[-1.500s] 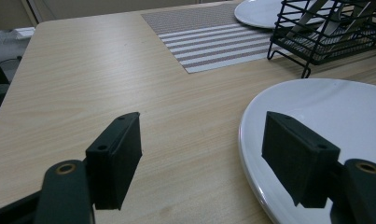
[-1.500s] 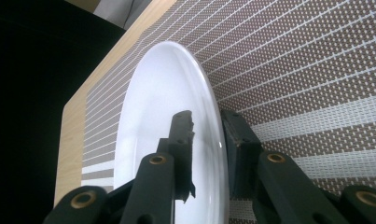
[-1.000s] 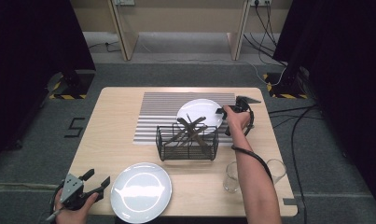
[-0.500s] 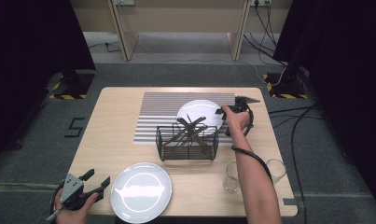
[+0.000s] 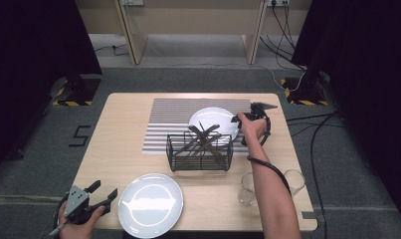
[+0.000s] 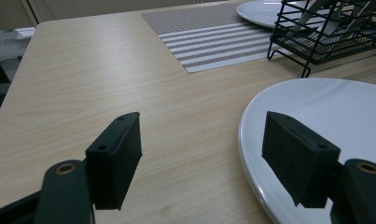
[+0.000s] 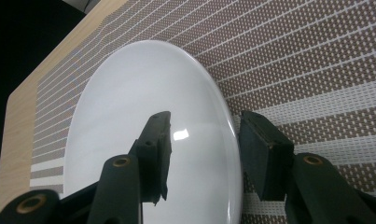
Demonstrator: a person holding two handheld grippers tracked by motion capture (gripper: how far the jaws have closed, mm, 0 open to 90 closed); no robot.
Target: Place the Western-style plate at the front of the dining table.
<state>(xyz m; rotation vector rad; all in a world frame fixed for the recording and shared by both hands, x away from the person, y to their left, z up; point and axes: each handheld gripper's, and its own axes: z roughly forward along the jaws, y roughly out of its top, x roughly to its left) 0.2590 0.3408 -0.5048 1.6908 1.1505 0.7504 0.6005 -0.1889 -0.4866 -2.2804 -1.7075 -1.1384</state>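
Two round white plates sat on the pale wooden table (image 5: 123, 119). The nearer white plate (image 5: 150, 204) lay at the front edge, just beside the left gripper (image 5: 102, 195), whose jaws stood wide apart with nothing between them, one pad over that plate's rim in the left gripper view. Beyond it stood a black wire basket (image 5: 200, 152) of dark utensils, with two clear drinking glasses (image 5: 248, 189) to its right. Farther off, the other white plate (image 7: 148, 130) rested on the brown-and-white striped placemat (image 5: 188, 117). The right gripper (image 7: 202, 154) straddled its rim; its jaws had just been opening and no longer pressed it. A clean withdrawal would probably call for lifting straight off without nudging the rim.
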